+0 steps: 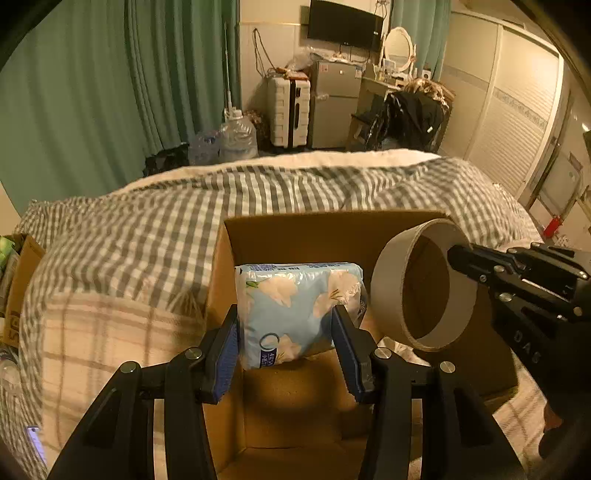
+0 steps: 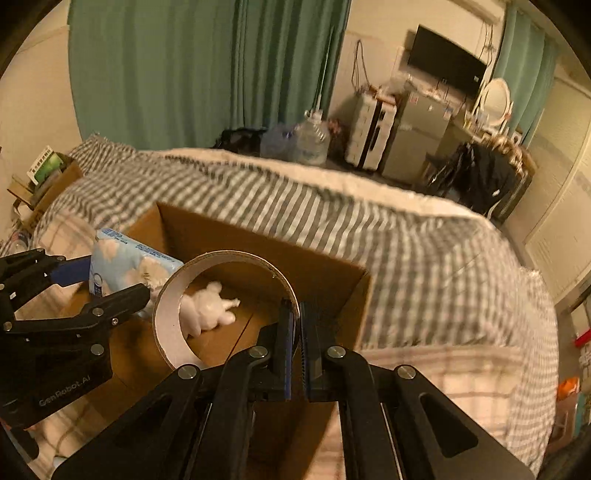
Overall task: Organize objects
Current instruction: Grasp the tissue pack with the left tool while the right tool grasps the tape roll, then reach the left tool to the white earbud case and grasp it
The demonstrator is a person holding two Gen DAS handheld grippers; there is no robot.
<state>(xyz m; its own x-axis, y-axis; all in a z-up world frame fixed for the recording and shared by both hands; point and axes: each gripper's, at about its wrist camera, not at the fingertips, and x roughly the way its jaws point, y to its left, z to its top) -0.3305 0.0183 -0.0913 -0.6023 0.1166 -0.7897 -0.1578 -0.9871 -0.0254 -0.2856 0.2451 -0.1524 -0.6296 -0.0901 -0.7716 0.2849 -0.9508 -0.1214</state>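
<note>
Meanwhile, on the bed: open cardboard box resting on the grey-checked duvet, flaps up, brown floor showing inside. Left gripper over the box's near left corner, blue-padded fingers clamped on both sides of a tissue pack, pale blue with white flowers, standing upright. Pack's lower edge near the box floor; touching or just above, cannot tell. Right gripper at the box's near right edge, fingers pinched almost together on the wall of a cardboard ring, one finger inside the rim, the other outside. Ring tilted, open face turned toward the left gripper, held above the box floor and just beside the tissue pack; contact between the two not clear. Through the ring's opening, a small white figurine lying on the box floor near the middle.

Beyond the bed's far edge: green curtains, clear water jugs on the floor, a white suitcase beside a small grey fridge, a dark screen on the wall, an oval mirror on a dresser. Off the bed's left edge, a second carton with green packaging poking out.
</note>
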